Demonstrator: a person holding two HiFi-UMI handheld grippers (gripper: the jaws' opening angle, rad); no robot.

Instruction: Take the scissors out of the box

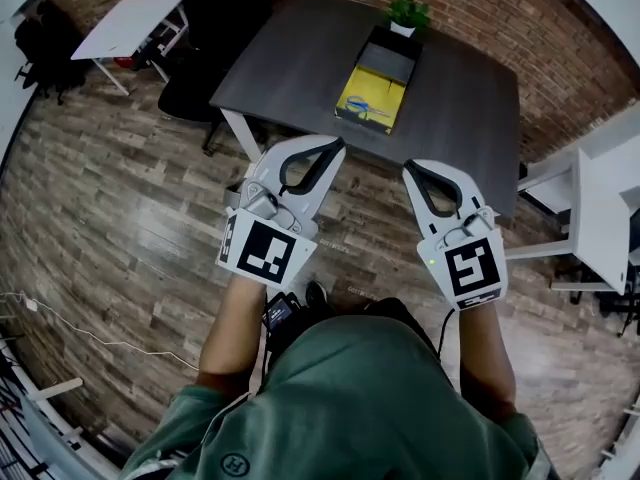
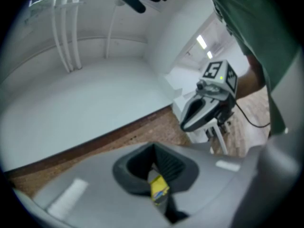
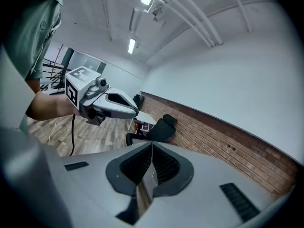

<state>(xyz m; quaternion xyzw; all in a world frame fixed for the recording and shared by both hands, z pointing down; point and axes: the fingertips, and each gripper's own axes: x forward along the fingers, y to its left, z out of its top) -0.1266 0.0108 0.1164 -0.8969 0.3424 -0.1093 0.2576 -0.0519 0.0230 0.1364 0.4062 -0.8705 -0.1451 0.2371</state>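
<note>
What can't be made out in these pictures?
- Scissors, head view: too small to tell how they lie in the box.
- Box, left gripper view: only a blurred yellow sliver shows past the shut left gripper.
- Box, right gripper view: not seen; the shut right gripper blocks the middle.

Blue-handled scissors (image 1: 366, 105) flat in open box (image 1: 384, 86)
</note>
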